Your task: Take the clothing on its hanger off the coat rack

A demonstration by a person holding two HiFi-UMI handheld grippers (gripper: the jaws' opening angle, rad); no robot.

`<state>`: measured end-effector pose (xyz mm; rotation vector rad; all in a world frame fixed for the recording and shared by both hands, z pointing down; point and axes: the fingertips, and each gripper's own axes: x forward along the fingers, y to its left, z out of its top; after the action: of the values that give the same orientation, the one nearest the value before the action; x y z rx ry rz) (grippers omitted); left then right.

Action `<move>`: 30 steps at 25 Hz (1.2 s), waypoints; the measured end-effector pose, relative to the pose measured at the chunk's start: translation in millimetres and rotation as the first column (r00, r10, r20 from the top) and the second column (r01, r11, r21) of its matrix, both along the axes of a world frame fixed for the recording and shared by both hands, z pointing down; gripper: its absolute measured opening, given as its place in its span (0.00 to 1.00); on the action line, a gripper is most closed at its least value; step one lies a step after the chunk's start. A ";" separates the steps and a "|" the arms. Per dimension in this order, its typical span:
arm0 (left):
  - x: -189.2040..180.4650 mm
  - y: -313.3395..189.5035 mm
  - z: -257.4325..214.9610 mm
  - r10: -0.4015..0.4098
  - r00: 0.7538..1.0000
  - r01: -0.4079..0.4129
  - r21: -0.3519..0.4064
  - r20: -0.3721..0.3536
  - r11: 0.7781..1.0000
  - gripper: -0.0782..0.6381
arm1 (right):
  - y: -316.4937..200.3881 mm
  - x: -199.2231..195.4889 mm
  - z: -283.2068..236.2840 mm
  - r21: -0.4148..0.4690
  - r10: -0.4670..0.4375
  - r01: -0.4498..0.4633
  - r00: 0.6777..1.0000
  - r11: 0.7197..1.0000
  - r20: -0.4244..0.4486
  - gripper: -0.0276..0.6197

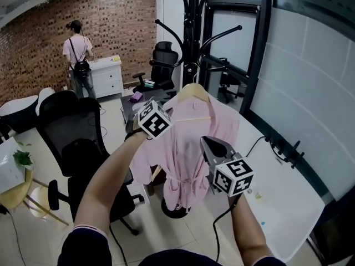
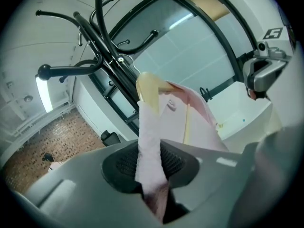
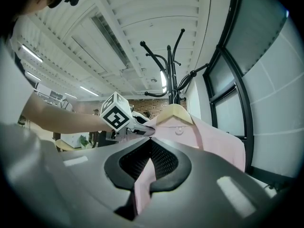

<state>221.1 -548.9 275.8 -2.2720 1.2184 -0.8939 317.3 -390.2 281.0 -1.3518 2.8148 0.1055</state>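
Observation:
A pink garment hangs on a wooden hanger just in front of the black coat rack. I cannot make out the hanger's hook. My left gripper is at the garment's left shoulder, shut on a fold of pink cloth just below the hanger's end. My right gripper is lower at the garment's right front, and a strip of pink cloth is pinched between its pads. The right gripper view shows the hanger and the left gripper ahead.
A black office chair stands at the left and another behind the rack. A white table with a cable runs along the glass wall on the right. A person stands at a white cabinet by the brick wall.

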 end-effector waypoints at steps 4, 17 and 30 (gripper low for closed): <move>-1.9 3.0 -1.3 -0.013 1.000 0.013 0.012 0.009 1.000 0.23 | 3.0 5.5 1.8 -0.005 0.005 -0.005 1.000 1.000 -0.003 0.05; -12.8 7.2 -39.1 -0.031 0.999 0.029 0.066 0.024 0.997 0.22 | 10.1 18.5 3.0 -0.005 0.018 -0.018 1.000 1.000 0.006 0.05; -1.4 27.7 -84.9 -0.015 1.000 0.013 0.117 0.016 0.993 0.22 | 26.7 25.2 -7.0 0.015 0.022 -0.022 1.000 1.000 0.018 0.05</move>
<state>219.6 -521.2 191.0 -2.1622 1.2468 -0.8232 342.5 -363.5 274.0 -1.3744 2.7793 0.1139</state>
